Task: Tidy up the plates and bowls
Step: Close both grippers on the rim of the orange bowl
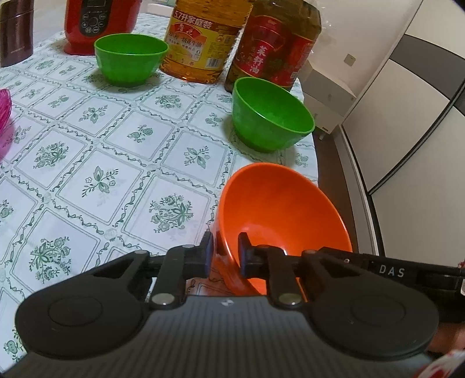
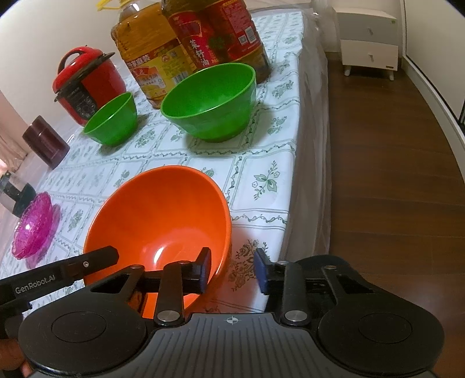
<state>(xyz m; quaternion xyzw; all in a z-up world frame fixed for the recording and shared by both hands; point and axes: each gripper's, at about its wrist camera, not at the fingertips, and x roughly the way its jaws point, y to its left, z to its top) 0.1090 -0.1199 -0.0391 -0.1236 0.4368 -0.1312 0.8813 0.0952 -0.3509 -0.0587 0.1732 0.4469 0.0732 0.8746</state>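
Note:
An orange bowl (image 1: 279, 215) sits tilted near the table's right edge. My left gripper (image 1: 225, 253) is shut on its near rim, one finger outside, one inside. In the right wrist view the orange bowl (image 2: 162, 221) is close in front. My right gripper (image 2: 232, 269) is open around its right rim, left finger inside, right finger outside. A large green bowl (image 1: 270, 116) (image 2: 212, 99) stands beyond it. A smaller green bowl (image 1: 130, 58) (image 2: 112, 120) stands further back. Pink translucent plates (image 2: 33, 226) (image 1: 4, 116) lie to the left.
Two big oil bottles (image 1: 203, 37) (image 2: 215, 32) and a red cooker (image 1: 98, 20) (image 2: 87, 84) stand at the back. A dark canister (image 2: 45, 142) and a black-handled metal item (image 2: 14, 194) are on the left. The table edge (image 2: 293, 203) drops to wood floor; a white cabinet (image 2: 369, 37) stands beyond.

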